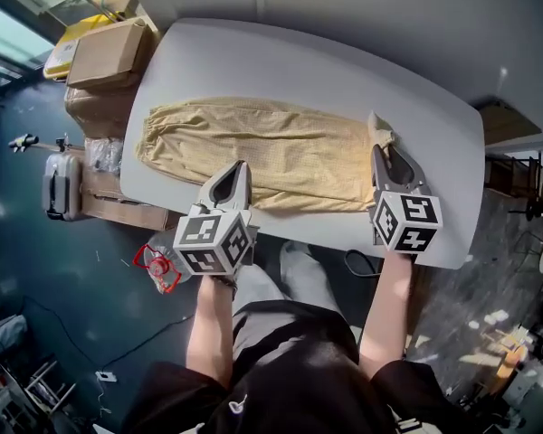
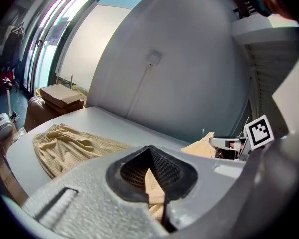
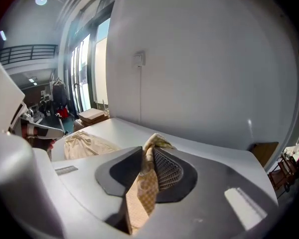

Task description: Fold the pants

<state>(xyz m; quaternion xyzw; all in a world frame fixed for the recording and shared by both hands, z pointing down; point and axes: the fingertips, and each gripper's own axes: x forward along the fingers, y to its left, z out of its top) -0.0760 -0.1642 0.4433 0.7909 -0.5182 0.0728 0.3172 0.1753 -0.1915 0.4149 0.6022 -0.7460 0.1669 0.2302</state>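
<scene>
As I stood by the white table [image 1: 344, 70], the yellow pants [image 1: 281, 143] lay stretched across it from 9 to 3 o'clock, w/ the gathered end at 9 o'clock, flat on the top. The left gripper [image 1: 241, 172] was at approx. 7 o'clock of the cloth, on its near long edge. Its jaws were closed together on a thin fold of the fabric; in the left gripper view the checked cloth showed betw. the two ribbed pads. The right gripper [image 1: 381, 152] was at the 3 o'clock end. Its jaws were clamped on a bunch of the pants, and a small tuft stuck out past the tips. Both grippers pointed toward 12 o'clock, away from the person. Beyond the table, at approx. 10 o'clock, stood cardboard boxes [image 1: 109, 52], and near them on the floor a grey suitcase [image 1: 61, 186].
</scene>
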